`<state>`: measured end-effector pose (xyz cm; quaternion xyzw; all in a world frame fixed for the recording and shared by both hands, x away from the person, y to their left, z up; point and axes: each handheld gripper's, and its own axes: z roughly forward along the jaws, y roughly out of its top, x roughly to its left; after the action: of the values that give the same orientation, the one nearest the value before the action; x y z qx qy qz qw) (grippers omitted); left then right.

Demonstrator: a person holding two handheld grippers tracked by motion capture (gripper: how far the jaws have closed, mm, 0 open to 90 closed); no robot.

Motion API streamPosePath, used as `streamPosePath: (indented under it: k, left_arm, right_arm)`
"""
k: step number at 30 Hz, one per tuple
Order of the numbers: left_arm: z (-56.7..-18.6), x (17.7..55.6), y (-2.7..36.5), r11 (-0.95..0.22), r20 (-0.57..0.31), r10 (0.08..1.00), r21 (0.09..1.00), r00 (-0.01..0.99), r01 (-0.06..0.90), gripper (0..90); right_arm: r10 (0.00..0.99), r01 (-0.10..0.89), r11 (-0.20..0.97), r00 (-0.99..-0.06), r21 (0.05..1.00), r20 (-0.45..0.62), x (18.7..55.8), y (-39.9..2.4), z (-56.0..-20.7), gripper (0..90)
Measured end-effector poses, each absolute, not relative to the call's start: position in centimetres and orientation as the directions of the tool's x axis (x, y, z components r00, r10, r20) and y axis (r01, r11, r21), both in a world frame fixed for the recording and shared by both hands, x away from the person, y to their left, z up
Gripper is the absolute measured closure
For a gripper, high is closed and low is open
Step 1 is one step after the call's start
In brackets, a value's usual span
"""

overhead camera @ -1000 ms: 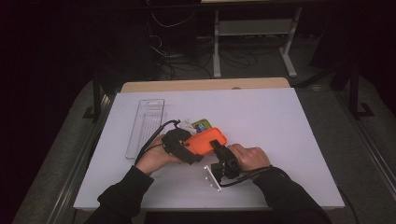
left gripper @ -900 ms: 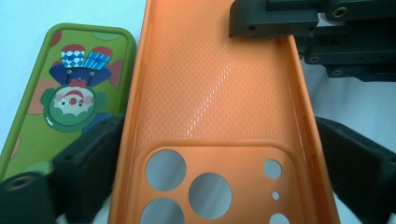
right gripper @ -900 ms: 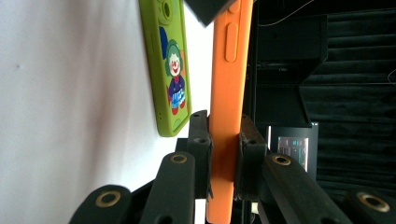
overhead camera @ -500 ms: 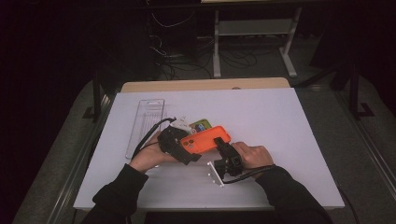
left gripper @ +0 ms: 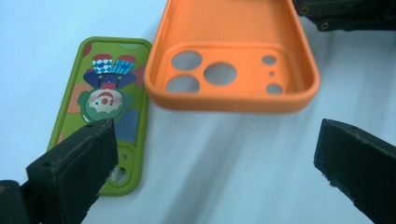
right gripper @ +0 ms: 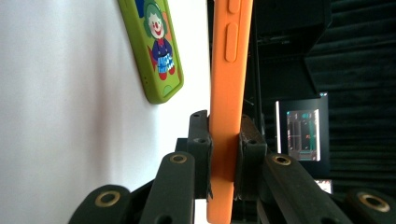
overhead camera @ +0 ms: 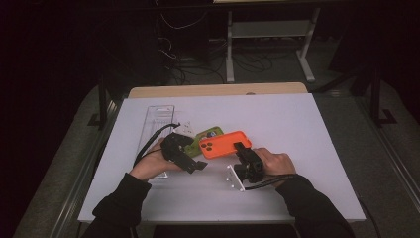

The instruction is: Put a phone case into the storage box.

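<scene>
1 orange case (overhead camera: 224, 144) clamped in right hand-held gripper (overhead camera: 242, 150).

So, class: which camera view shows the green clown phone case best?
The left gripper view: the green case lies flat, nearly whole, clown print clear. The right gripper view catches one end at a steep angle; in the high view it is small, partly behind the orange case.

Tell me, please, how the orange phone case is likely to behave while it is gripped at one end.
The orange phone case is an empty shell with thin walls, so probably light. The right claw pinches one end and it juts out without visible sag, so fairly stiff, perhaps slightly springy. Its matte surface suggests little slipping.
</scene>
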<state>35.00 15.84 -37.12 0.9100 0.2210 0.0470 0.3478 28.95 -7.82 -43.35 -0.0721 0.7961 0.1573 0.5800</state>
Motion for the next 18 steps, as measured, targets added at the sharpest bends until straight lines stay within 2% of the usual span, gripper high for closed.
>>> streamPosePath:
  k: [3,6,8,13,14,18]
  left_arm:
    - [-37.1,35.1,15.9,-0.677,-0.059,0.424,0.642,0.904,0.36,0.0]
    - [-37.4,34.9,15.7,-0.64,-0.083,0.453,0.663,0.888,0.389,0.0]
    - [-37.3,35.0,15.8,-0.658,-0.062,0.445,0.654,0.893,0.373,0.0]
    - [-37.2,35.0,15.9,-0.657,-0.06,0.455,0.65,0.888,0.381,0.0]
    - [-37.2,35.0,15.9,-0.657,-0.06,0.456,0.65,0.888,0.382,0.0]
    - [-37.3,34.9,15.8,-0.64,-0.077,0.465,0.659,0.882,0.395,0.0]
  right_arm:
    - [0.081,-0.291,0.94,-0.324,0.181,-0.943,29.0,-7.9,-43.3,78.2]
    - [0.113,-0.281,0.933,-0.36,0.223,-0.926,29.2,-8.2,-43.3,78.1]
    - [0.132,-0.266,0.933,-0.375,0.242,-0.918,29.3,-8.3,-43.3,78.1]
    - [0.199,-0.238,0.917,-0.425,0.321,-0.883,29.7,-8.6,-43.0,78.1]
    - [0.242,-0.212,0.906,-0.451,0.367,-0.859,29.6,-8.6,-43.0,78.1]
    - [0.283,-0.183,0.896,-0.47,0.406,-0.836,30.0,-9.0,-42.6,78.1]
